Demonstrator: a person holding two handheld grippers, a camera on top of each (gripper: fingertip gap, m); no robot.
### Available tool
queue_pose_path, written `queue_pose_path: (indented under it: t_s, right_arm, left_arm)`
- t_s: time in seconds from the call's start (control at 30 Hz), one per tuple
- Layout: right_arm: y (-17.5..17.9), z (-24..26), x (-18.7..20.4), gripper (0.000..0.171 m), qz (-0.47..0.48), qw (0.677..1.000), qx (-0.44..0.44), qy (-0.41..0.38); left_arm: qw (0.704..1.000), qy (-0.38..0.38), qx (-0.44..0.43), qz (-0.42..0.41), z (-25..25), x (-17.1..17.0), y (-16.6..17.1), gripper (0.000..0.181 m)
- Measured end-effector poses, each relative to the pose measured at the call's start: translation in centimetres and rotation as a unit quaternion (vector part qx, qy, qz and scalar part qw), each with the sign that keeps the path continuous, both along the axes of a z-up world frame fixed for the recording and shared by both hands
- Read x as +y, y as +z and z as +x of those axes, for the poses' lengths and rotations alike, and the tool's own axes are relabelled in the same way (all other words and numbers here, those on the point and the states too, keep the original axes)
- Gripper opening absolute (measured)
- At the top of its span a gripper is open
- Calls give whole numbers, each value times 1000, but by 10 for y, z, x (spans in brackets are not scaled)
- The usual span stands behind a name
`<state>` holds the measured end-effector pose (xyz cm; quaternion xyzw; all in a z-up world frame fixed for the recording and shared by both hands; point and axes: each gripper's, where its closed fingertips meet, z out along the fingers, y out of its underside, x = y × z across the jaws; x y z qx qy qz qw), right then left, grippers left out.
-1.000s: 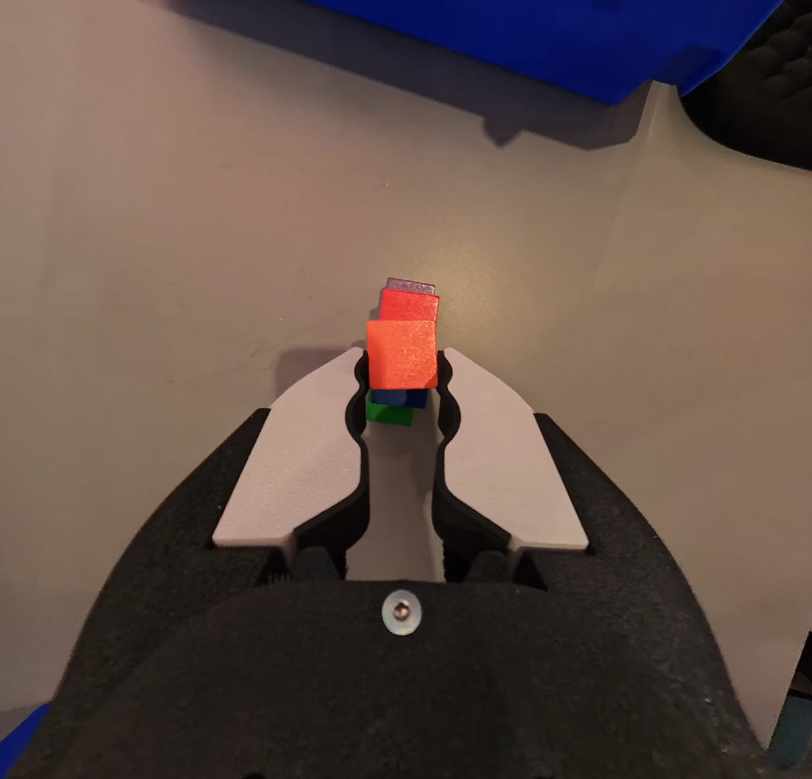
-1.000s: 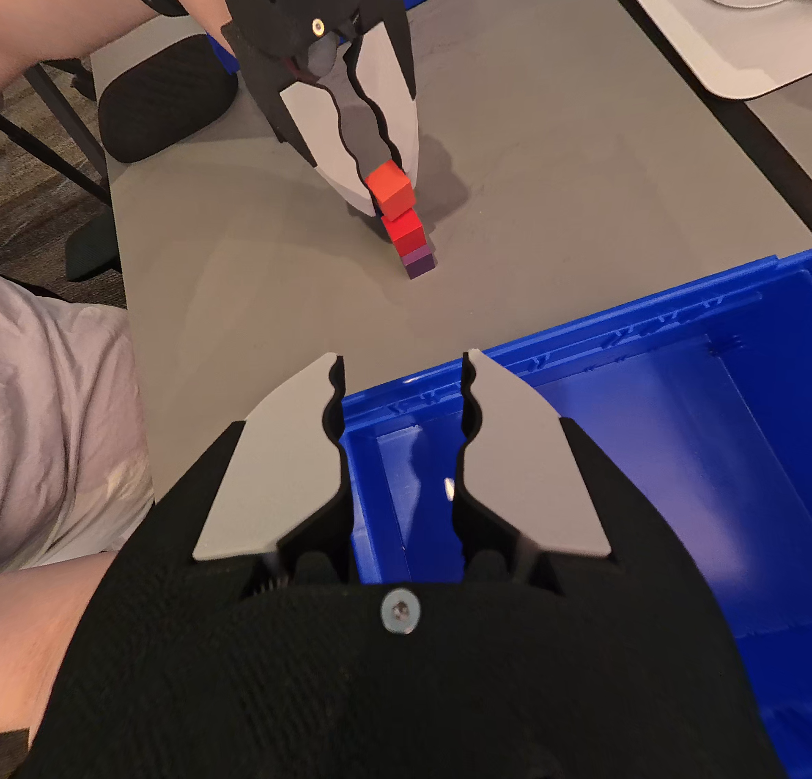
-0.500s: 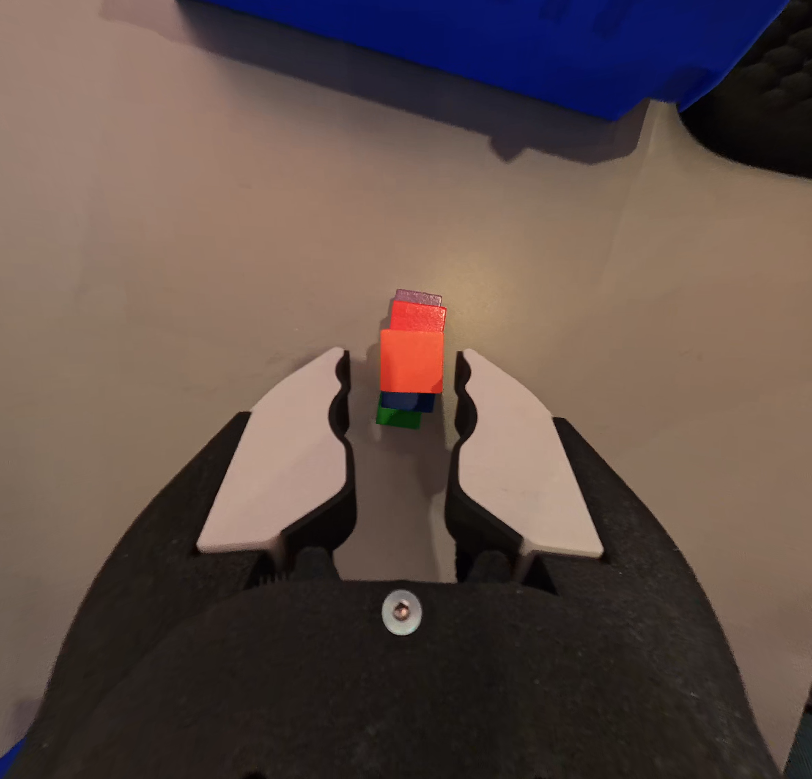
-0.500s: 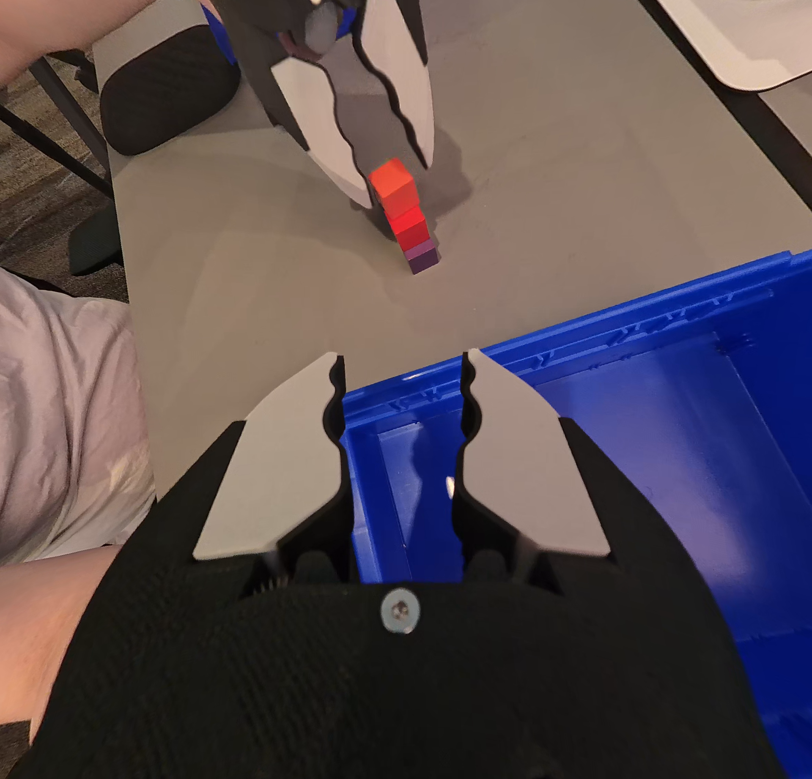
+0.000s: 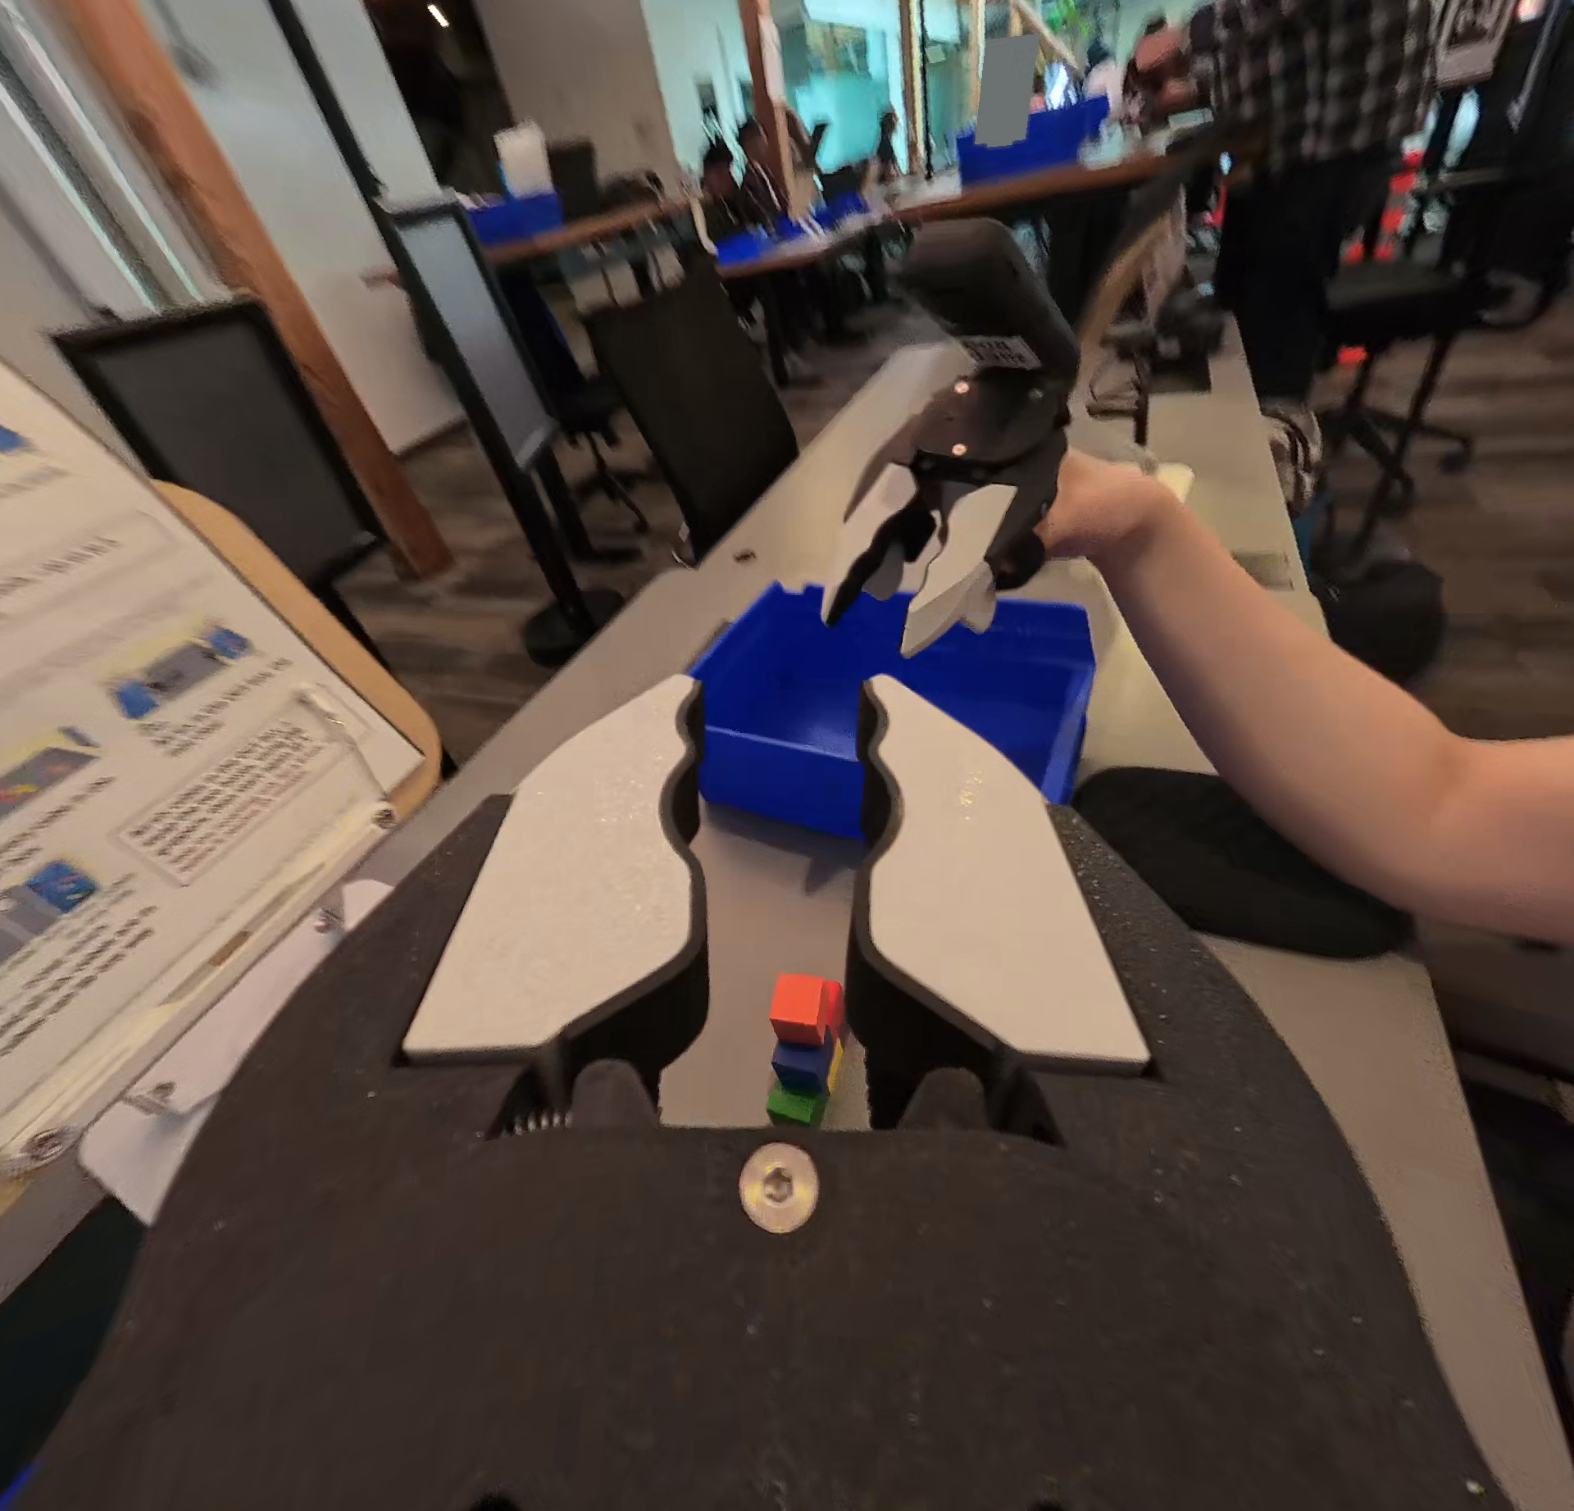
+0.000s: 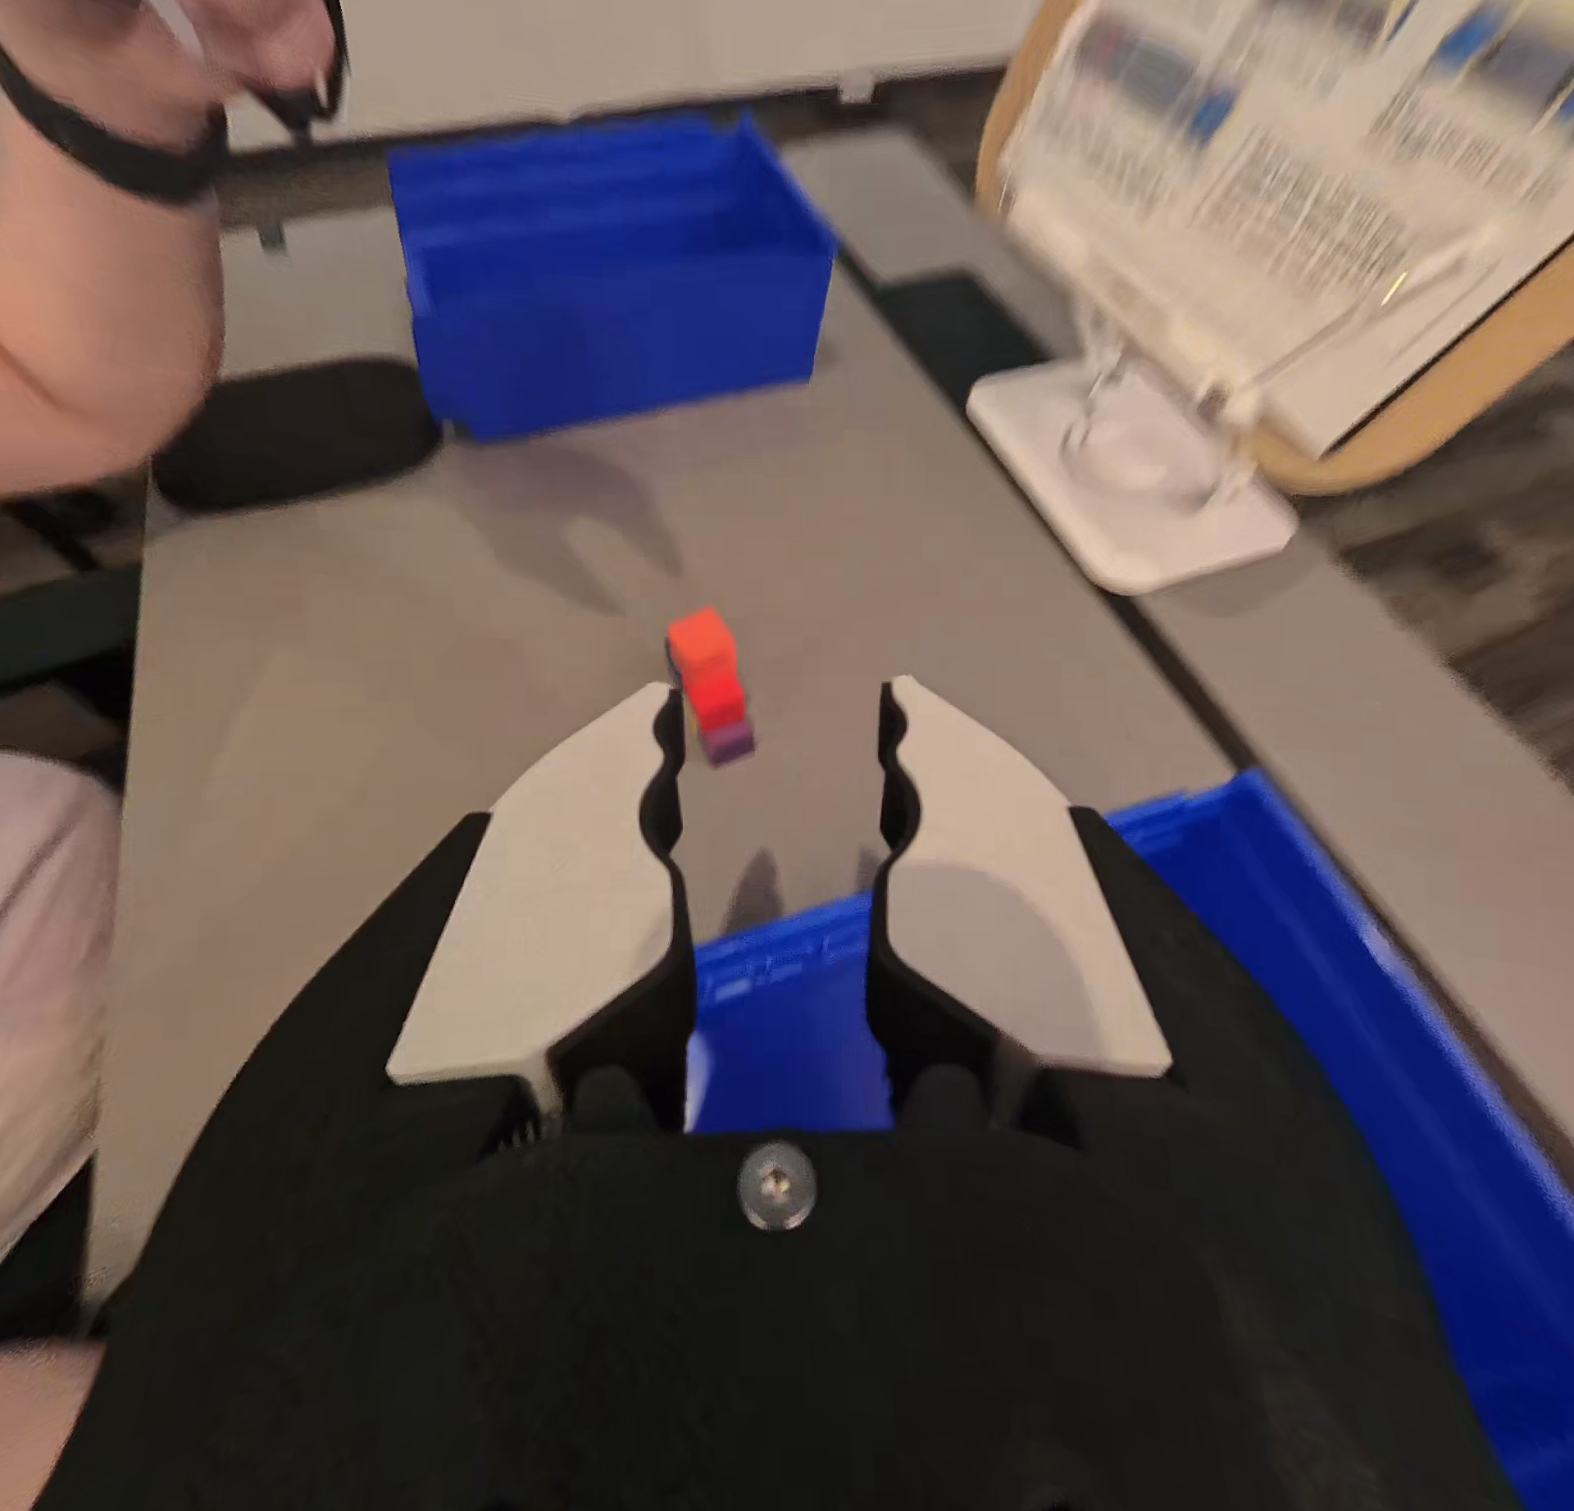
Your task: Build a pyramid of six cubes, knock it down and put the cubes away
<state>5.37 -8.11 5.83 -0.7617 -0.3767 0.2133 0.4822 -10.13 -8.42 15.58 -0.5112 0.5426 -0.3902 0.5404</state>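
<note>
The cubes stand stacked as a pyramid seen edge-on on the grey table (image 5: pixel 766 899). In the left wrist view the orange top cube (image 5: pixel 799 1010) sits over a blue cube (image 5: pixel 799 1065) and a green cube (image 5: pixel 794 1105). In the right wrist view the orange cube (image 6: pixel 700 640) tops a red cube (image 6: pixel 720 699) and a purple cube (image 6: pixel 729 743). My left gripper (image 5: pixel 779 703) is open and empty, raised behind the stack. My right gripper (image 6: pixel 779 695) is open and empty, just short of the stack; it also shows above the blue bin in the left wrist view (image 5: pixel 873 631).
One blue bin (image 5: pixel 894 729) lies past the stack under my right gripper and shows near in the right wrist view (image 6: pixel 1278 1002). A second blue bin (image 6: pixel 613 278) stands at the far end. A clear sign stand (image 6: pixel 1133 482) and black pads (image 5: pixel 1235 865) flank the table. The gap from one gripper's tips to the other's is roughly 20 centimetres. From my right tips it is roughly 20 centimetres to the orange cube (image 6: pixel 700 640); from my left, 25 centimetres. It is also in sight in the left wrist view (image 5: pixel 799 992).
My left gripper opened, left the orange cube on top of the stack, then lifted back and tilted up. My right gripper moved from over the bin toward the stack and opened wider.
</note>
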Motion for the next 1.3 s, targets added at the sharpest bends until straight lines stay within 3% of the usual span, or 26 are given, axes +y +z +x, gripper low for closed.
queue_pose_path:
  t_s: [0.17,0.27,0.37,0.5,0.77,0.87,0.97,1.1,1.17,1.3]
  right_arm:
    - [66,-20,-5,46,150,987,56,-5]
    - [90,-26,-6,62,217,972,91,-22]
    - [99,-30,-5,70,279,954,104,-40]
    - [96,-38,2,69,275,954,113,-48]
    - [95,-57,7,71,303,947,101,-42]
    - [109,-49,4,47,373,920,89,-77]
    - [121,-41,-7,35,419,901,74,-91]
    - [124,-33,-14,21,404,907,79,-93]
    - [126,-29,-18,3,400,908,87,-90]
    - [128,-29,-24,1,370,917,127,-72]
  left_arm:
    - [989,84,-80,93,-50,4,21,26]
    - [983,121,-81,113,-72,15,17,18]
    - [985,130,-73,92,-88,27,14,17]
    - [981,139,-99,96,-112,40,18,0]
    - [972,173,-148,63,-145,58,32,0]
    - [970,185,-146,56,-150,64,32,0]
    - [967,184,-168,44,-153,64,36,0]
    - [965,185,-180,42,-156,62,40,0]
    - [964,189,-180,44,-157,63,40,0]
    - [965,187,-179,45,-156,62,40,0]
